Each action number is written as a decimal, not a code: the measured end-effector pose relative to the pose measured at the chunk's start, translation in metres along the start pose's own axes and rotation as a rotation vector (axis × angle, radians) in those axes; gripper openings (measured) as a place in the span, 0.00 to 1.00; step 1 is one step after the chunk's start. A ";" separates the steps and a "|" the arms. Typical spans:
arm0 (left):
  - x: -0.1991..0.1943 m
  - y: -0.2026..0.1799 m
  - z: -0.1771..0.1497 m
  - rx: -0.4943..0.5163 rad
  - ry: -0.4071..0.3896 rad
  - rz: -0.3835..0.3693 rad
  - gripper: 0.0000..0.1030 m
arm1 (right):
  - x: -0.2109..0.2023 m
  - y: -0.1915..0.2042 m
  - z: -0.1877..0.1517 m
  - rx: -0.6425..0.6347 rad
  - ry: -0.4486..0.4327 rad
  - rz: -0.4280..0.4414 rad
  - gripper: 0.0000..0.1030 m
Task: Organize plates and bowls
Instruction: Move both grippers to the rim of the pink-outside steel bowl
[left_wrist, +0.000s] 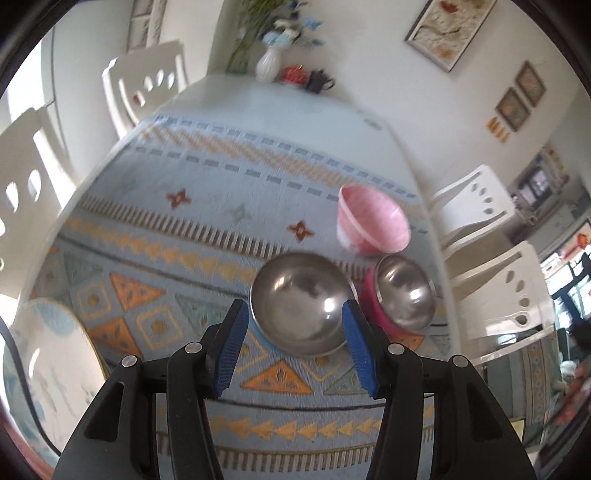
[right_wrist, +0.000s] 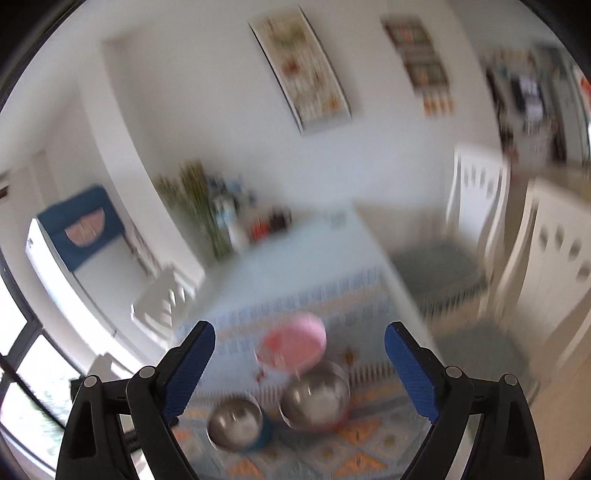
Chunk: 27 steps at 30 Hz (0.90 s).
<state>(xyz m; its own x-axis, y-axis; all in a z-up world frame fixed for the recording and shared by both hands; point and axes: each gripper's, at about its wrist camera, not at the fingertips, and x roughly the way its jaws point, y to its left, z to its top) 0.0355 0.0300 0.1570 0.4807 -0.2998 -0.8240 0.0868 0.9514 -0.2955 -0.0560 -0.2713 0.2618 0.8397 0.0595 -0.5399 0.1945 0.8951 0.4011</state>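
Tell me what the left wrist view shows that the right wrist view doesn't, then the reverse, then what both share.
Only the left wrist view: a plate at the left table edge, and the open left gripper framing the blue-based steel bowl. Only the right: a window, a blue hanging and the open right gripper. Both: the pink bowl, two steel bowls, patterned cloth and flower vase.

Both tongs (left_wrist: 295, 321) (right_wrist: 300, 345): black frames, ribbed blue pads, silver screws.
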 end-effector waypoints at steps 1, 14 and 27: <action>0.003 -0.002 -0.002 -0.002 0.006 0.010 0.49 | 0.020 -0.014 -0.005 0.030 0.064 0.018 0.89; 0.092 -0.096 0.012 0.101 0.074 -0.007 0.50 | 0.158 -0.072 -0.060 0.101 0.316 0.055 0.89; 0.140 -0.087 0.020 -0.045 0.181 0.032 0.55 | 0.189 -0.099 -0.094 0.143 0.397 0.060 0.77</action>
<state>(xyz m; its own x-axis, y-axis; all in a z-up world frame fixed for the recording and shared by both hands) 0.1126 -0.0929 0.0769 0.3176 -0.2810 -0.9056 0.0325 0.9577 -0.2858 0.0362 -0.3068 0.0506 0.5967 0.3001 -0.7443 0.2430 0.8164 0.5239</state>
